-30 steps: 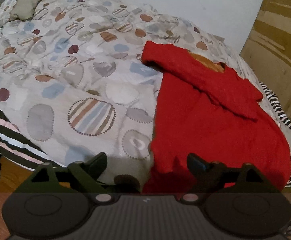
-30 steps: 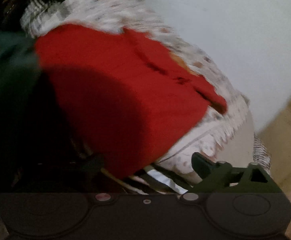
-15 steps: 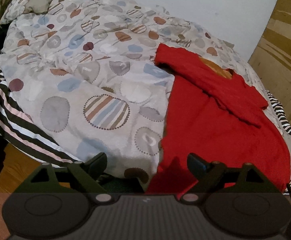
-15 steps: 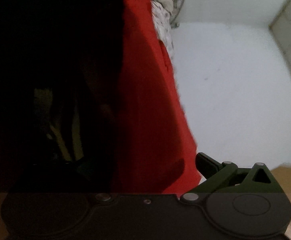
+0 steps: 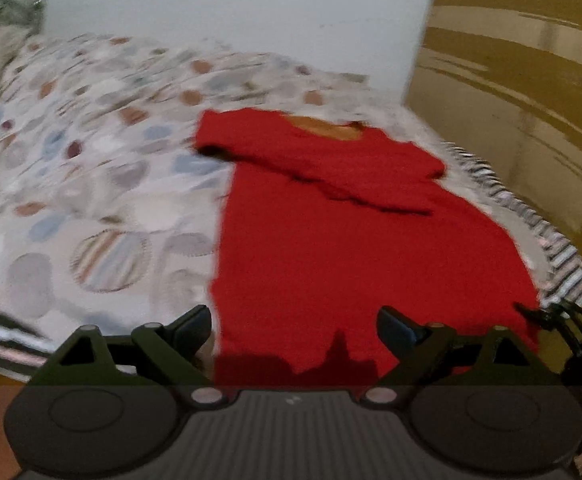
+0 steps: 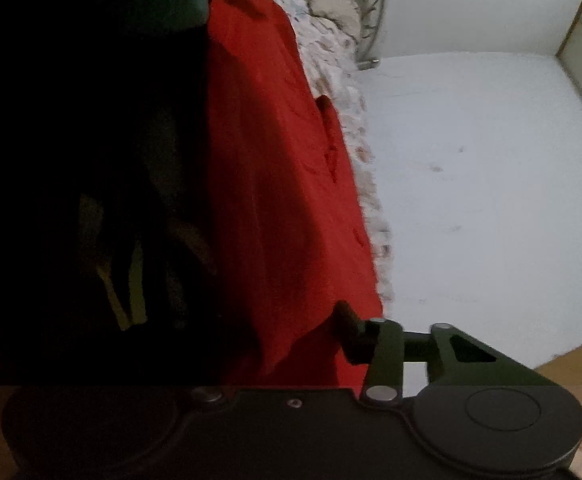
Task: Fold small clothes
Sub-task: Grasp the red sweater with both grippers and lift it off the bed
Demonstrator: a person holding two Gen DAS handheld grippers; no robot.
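Since a second ago, left view has slid right: red shirt [image 5: 371,248] now sits centred ahead of my left gripper [image 5: 295,326] instead of off to the right. Right view has rolled; bed edge now runs up the frame. Right gripper [image 6: 283,332] jaws have just been closing, with red fabric between them at the shirt's near edge. Only one right finger [image 6: 349,332] is visible, the other is lost in dark, so I can't confirm the pinch is tight.

Left jaws are spread wide, nothing in them, hovering over the hem end.

Shirt lies flat on the patterned duvet [image 5: 103,184], toward the bed's right side, neckline away from me, both sleeves already crossed over the chest. Striped blanket [image 5: 547,248] peeks out beyond it.

Handling call: light, limp fabric, looks slightly fuzzy. No stiffness, so it will sag and drag if lifted from one point. Not fragile, not slippery. Best hold: both hem corners, one per gripper, then carry the hem up to the shoulders.

Containers: none in view; nothing to report there.
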